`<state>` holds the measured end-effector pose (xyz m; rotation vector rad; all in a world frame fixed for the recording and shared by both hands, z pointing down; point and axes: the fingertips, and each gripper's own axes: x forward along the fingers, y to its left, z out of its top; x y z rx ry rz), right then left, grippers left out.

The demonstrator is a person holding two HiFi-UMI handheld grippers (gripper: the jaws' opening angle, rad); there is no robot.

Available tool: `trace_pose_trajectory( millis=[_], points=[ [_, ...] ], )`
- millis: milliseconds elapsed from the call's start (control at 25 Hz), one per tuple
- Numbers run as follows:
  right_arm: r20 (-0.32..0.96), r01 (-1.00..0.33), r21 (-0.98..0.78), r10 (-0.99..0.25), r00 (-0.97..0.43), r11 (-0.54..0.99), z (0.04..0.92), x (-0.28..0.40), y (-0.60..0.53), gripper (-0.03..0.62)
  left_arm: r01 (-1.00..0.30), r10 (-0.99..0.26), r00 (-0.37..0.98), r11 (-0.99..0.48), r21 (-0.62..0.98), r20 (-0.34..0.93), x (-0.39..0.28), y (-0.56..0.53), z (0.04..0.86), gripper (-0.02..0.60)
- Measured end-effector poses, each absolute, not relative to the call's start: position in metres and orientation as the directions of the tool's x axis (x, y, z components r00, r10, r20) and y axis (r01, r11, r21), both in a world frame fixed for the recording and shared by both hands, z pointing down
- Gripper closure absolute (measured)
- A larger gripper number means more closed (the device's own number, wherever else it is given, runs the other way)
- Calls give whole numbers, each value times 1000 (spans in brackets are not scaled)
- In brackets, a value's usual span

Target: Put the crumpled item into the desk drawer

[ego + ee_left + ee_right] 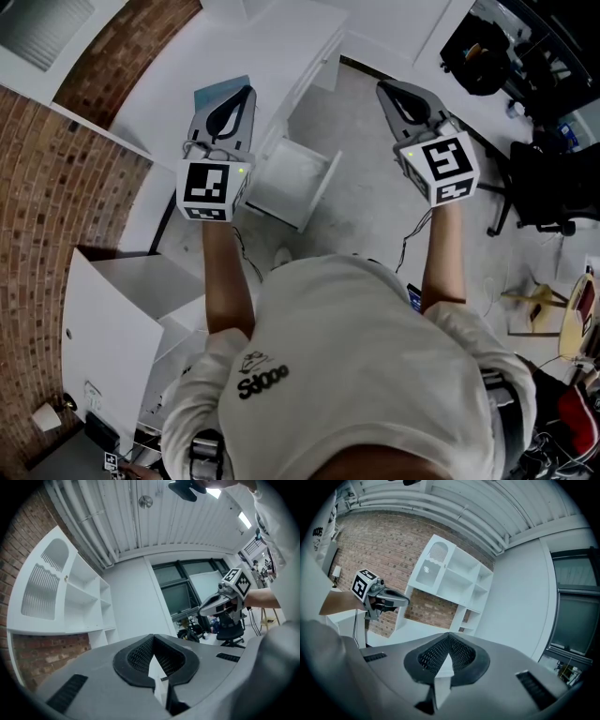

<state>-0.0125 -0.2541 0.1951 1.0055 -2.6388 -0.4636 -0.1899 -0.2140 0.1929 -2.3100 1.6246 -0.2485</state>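
Far ahead: white desk (248, 42) along the wall | near its front: drawer (292, 183) stands open, apparently ready to receive | left gripper (247, 92) and right gripper (385, 87): raised level, jaws pressed together, pinching nothing | crumpled item: shows in no view
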Motion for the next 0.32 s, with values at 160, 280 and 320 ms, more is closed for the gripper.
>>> trace_pose_trajectory(
  millis=[160,280,320],
  points=[
    [157,-587,385,-677,-719,712,200,-16,-257,589,-894,-943,333,-306,-328,-27,-197,-217,200,565],
    [165,-585,382,-675,-719,715,203,-21,-259,589,-899,-946,323,-300,-319,-20,-204,-219,204,565],
    [167,-584,382,-675,-719,716,204,-22,-260,589,-901,-947,321,-299,-316,-19,-206,-220,205,565]
  ],
)
